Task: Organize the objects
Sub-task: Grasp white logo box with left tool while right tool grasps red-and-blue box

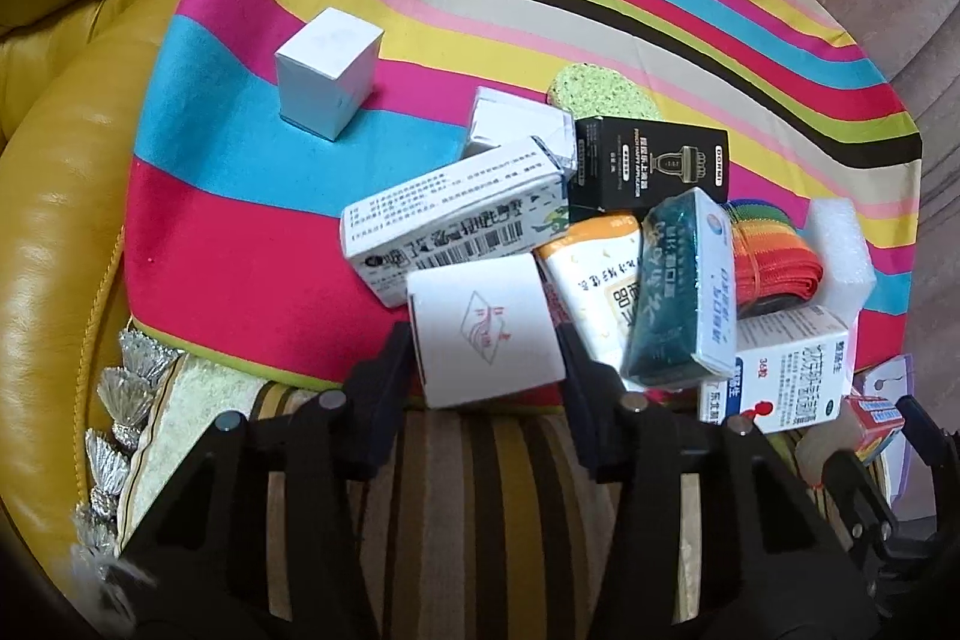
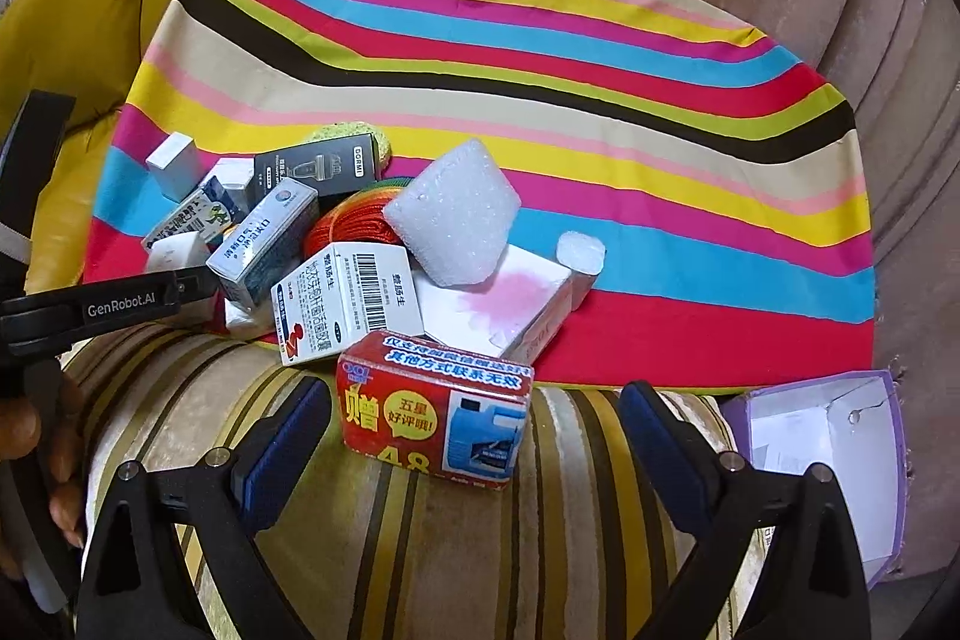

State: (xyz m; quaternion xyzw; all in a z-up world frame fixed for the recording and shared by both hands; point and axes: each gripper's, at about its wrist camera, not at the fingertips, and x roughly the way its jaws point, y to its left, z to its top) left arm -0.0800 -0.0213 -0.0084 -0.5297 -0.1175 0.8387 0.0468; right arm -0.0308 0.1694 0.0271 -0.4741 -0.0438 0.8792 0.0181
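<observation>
A pile of small boxes lies on a striped cloth. My left gripper is shut on a white box with a red-line logo at the pile's near edge. Beside it lie a long white barcode box, a black box, a teal box and a medicine box. My right gripper is open, its fingers on either side of a red box without touching it. The left gripper also shows in the right wrist view. A white foam block rests on a white-pink box.
A lone white cube box stands apart at the far left of the cloth. An open purple box sits at the right. A striped cushion lies under the grippers. A yellow leather sofa is at the left, a rainbow strap coil in the pile.
</observation>
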